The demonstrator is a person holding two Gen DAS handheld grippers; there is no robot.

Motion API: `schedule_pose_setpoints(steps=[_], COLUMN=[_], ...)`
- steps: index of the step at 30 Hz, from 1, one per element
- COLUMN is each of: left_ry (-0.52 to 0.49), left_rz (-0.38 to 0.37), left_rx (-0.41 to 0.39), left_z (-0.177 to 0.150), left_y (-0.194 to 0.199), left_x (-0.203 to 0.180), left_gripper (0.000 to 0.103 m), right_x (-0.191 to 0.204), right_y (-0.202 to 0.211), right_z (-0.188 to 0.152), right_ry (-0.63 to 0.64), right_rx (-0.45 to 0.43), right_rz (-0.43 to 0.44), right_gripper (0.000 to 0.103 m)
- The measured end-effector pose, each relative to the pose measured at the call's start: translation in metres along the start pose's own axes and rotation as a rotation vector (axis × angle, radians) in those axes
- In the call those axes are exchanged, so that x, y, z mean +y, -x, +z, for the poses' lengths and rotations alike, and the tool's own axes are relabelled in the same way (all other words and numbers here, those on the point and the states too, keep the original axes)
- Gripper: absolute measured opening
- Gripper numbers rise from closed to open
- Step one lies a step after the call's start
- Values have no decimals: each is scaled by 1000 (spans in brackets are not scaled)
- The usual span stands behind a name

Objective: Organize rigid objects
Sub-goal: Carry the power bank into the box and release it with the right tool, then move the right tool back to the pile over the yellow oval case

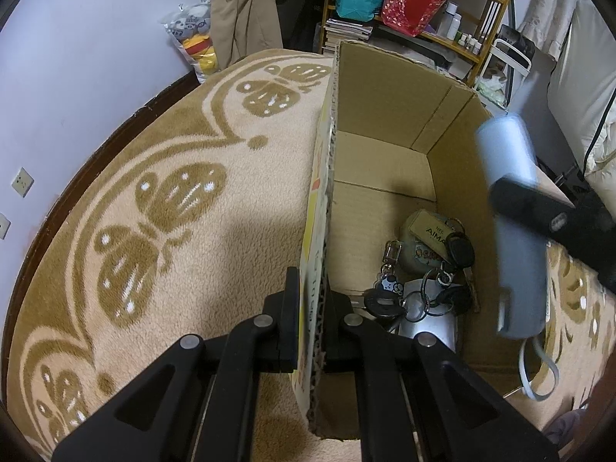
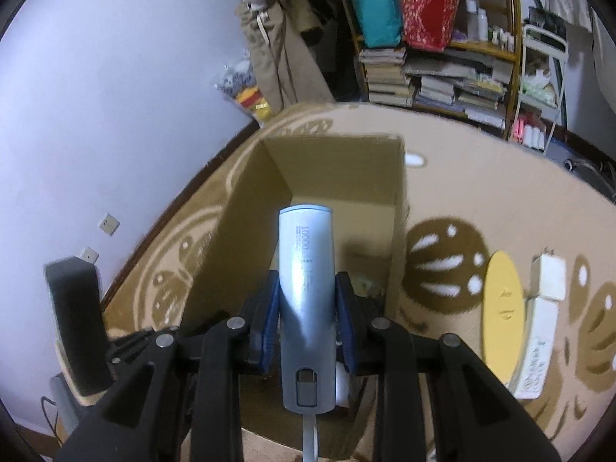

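Note:
An open cardboard box (image 1: 385,88) stands on the carpet; it also shows in the right wrist view (image 2: 338,169). My left gripper (image 1: 312,319) is shut on the box's left wall. Inside lie a bunch of keys (image 1: 419,285), a round tin (image 1: 423,242) and a silver object (image 1: 427,327). My right gripper (image 2: 307,308) is shut on a grey-blue power bank (image 2: 306,292) with a short cable, held above the box. The power bank (image 1: 512,223) appears blurred at the box's right wall in the left wrist view.
A beige patterned carpet (image 1: 154,200) covers the floor. On it to the right lie a yellow oval object (image 2: 502,308) and white boxes (image 2: 543,319). A shelf of books and bags (image 2: 435,38) stands at the back. A black speaker (image 2: 77,323) stands left.

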State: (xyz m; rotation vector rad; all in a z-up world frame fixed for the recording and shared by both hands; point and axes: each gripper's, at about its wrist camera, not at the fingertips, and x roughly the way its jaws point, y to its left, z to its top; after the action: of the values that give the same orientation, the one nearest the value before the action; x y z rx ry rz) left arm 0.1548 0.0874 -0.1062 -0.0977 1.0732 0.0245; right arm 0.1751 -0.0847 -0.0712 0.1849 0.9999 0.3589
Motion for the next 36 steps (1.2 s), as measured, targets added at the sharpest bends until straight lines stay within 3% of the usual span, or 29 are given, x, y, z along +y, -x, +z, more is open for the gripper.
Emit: schedule_pose_setpoints(steps=[4, 7, 13, 14, 17, 23, 27, 30, 36], left_ry=[4, -6, 2, 0, -7, -8, -6, 6, 4], left_rz=[-15, 14, -1, 2, 9, 10, 8, -2, -1], left_rx=[-2, 6, 7, 6, 4, 4, 3, 4, 5], left_z=[-1, -2, -2, -2, -2, -2, -3, -2, -2], left_y=[-2, -6, -5, -5, -4, -3, -4, -3, -3], left_x=[2, 1, 3, 3, 2, 1, 2, 2, 3], left_gripper=[9, 8, 7, 7, 8, 8, 8, 8, 8], right_x=[0, 5, 15, 16, 10, -20, -55, -76, -118], right_y=[-8, -3, 19, 22, 34, 42, 41, 38, 16], right_z=[-12, -14, -7, -6, -2, 6, 11, 13, 22], right_ry=[-10, 11, 94, 109, 139, 122, 63, 67, 43], right_rx=[40, 24, -29, -38, -77, -86, -77, -73, 31], right_rz=[6, 9, -33, -48, -88, -149, -171, -198, -185], right_gripper=[29, 29, 30, 35, 61, 66, 95, 97, 103])
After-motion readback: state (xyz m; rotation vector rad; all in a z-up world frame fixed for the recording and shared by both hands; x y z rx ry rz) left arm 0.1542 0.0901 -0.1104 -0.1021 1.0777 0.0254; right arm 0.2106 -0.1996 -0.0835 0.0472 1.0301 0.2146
